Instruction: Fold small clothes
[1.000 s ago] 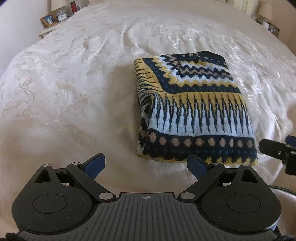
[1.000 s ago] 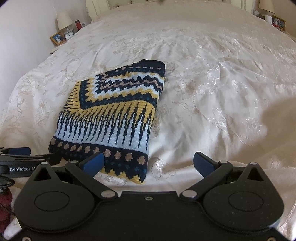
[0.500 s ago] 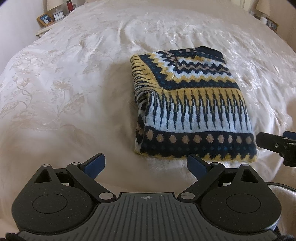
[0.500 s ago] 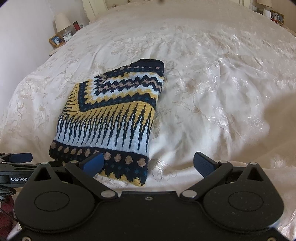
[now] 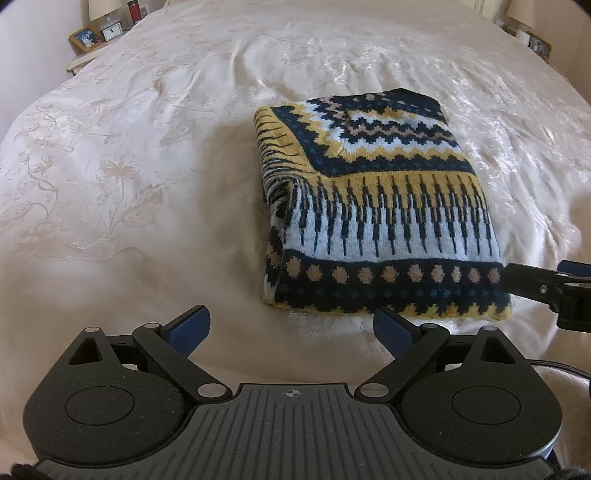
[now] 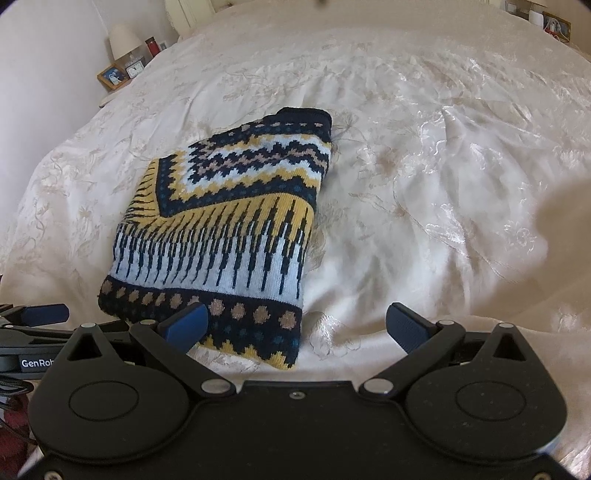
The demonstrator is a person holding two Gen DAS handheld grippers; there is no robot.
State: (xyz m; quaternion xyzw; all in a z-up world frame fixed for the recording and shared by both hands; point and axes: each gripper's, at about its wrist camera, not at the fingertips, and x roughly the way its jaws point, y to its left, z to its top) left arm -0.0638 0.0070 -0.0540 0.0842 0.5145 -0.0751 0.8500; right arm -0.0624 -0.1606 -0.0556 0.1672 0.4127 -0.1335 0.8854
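A folded knitted sweater [image 5: 373, 206] with navy, yellow, pale blue and tan patterns lies flat on the cream bedspread [image 5: 147, 155]. It also shows in the right wrist view [image 6: 229, 229]. My left gripper [image 5: 291, 326] is open and empty, just short of the sweater's near edge. My right gripper [image 6: 297, 325] is open and empty at the sweater's near right corner, its left fingertip [image 6: 184, 323] in front of the hem. The right gripper shows at the right edge of the left wrist view [image 5: 554, 288]. The left gripper shows at the left edge of the right wrist view [image 6: 33, 325].
A bedside table [image 5: 92, 40] with a picture frame, a clock, a lamp and a red bottle stands at the far left. Another nightstand with a lamp and frames [image 5: 532, 33] is at the far right. The embroidered bedspread spreads wide around the sweater.
Both grippers have drawn slightly back and shifted; the sweater sits a bit higher in the left view. The sweater itself has not moved. Both grippers stay open.
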